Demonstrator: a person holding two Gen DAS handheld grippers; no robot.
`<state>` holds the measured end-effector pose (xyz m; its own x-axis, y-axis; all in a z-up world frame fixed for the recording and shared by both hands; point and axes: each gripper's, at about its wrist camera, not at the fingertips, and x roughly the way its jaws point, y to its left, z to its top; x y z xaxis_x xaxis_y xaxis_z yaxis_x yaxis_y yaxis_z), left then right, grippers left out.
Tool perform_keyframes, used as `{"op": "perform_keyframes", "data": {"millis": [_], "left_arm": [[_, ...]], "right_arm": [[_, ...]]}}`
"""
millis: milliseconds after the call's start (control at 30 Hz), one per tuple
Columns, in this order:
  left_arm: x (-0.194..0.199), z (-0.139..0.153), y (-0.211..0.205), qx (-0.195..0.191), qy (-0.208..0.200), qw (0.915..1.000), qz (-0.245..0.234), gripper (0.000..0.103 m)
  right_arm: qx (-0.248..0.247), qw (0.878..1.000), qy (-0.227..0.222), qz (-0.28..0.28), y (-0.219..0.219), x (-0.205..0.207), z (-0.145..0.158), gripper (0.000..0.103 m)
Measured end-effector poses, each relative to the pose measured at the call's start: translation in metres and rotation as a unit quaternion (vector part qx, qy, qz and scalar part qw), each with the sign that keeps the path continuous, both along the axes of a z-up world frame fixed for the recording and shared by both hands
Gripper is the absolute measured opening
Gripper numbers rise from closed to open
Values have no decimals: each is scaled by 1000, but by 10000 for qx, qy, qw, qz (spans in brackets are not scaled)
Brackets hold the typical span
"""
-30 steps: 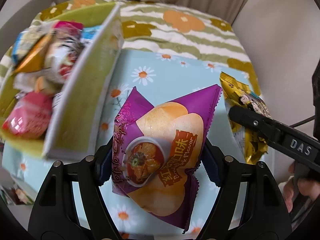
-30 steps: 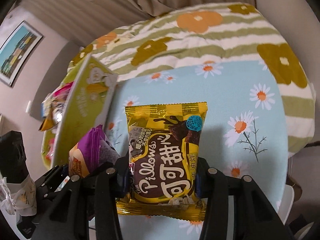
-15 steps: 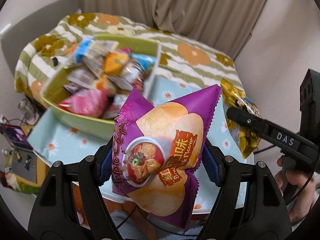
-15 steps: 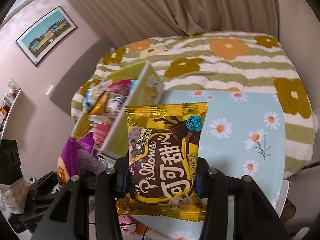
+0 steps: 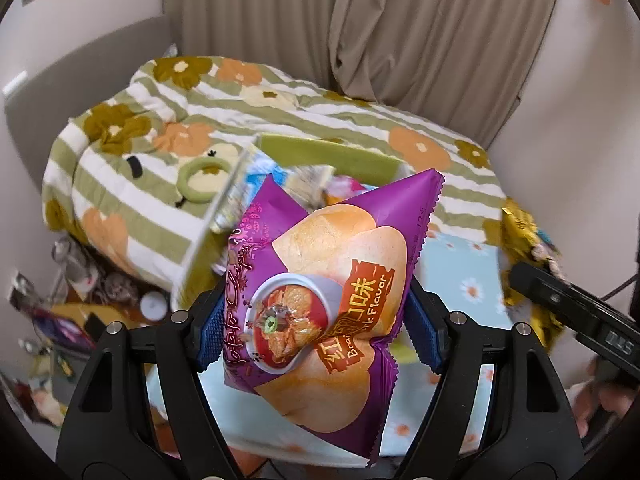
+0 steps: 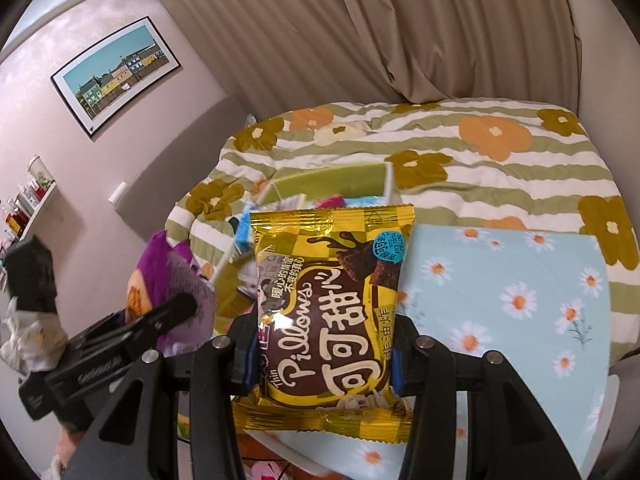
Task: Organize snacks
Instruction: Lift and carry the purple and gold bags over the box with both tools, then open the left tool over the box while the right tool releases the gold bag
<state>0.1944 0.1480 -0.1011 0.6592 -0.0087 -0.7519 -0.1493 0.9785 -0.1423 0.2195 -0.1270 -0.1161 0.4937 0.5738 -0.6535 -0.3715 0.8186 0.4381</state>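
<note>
Centrally, the purple chip bag (image 5: 320,304) sits between the blue pads of the left gripper (image 5: 316,332), whose jaws stand partly apart and press its puffed sides; the bag's long axis runs up and away from the tool, its top seam tilted toward the right. The yellow Pillows packet (image 6: 328,312) is likewise clamped in the right gripper (image 6: 320,364), jaws drawn in tight on its lower half, the packet upright with its long axis pointing forward along the fingers. Both packs are held off the surface.

Beyond and below both bags lies the green snack box (image 6: 332,180), already heaped with wrapped snacks. From each tool it sits straight ahead, just past the top edge of the held pack. In the left view the box's near wall starts beside the left jaw, so the left hand is judged the nearer, and the drop would likely go forward and down over that wall.

The box rests at the meeting of the daisy-print mat (image 6: 500,280) and the striped floral blanket (image 6: 480,152). Each held bag covers most of the box's interior, so free room inside cannot be told. The box walls are motion-blurred in the left view. At that view's right edge the right gripper's finger is visible across the yellow packet, but its pads are cut off.
</note>
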Motion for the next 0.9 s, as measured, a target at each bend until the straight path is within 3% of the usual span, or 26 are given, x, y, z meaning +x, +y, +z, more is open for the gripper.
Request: {"op": "perform_keyframes", "data": {"millis": [167, 233, 267, 433, 900], "left_arm": [[43, -27, 33, 54, 172, 9997, -190, 81], [55, -38, 39, 147, 280, 9992, -262, 96], [58, -43, 41, 167, 308, 9990, -290, 97], [60, -56, 53, 59, 442, 9981, -415, 97], [14, -44, 87, -137, 269, 9991, -303, 97]], "right_arm": [[-59, 9999, 10, -150, 34, 17, -4, 44], [-85, 9997, 43, -214, 43, 22, -8, 44], [-97, 9996, 65, -239, 47, 24, -9, 44], [-218, 9991, 160, -318, 61, 26, -18, 44], [-541, 9985, -120, 51, 109, 39, -12, 44]]}}
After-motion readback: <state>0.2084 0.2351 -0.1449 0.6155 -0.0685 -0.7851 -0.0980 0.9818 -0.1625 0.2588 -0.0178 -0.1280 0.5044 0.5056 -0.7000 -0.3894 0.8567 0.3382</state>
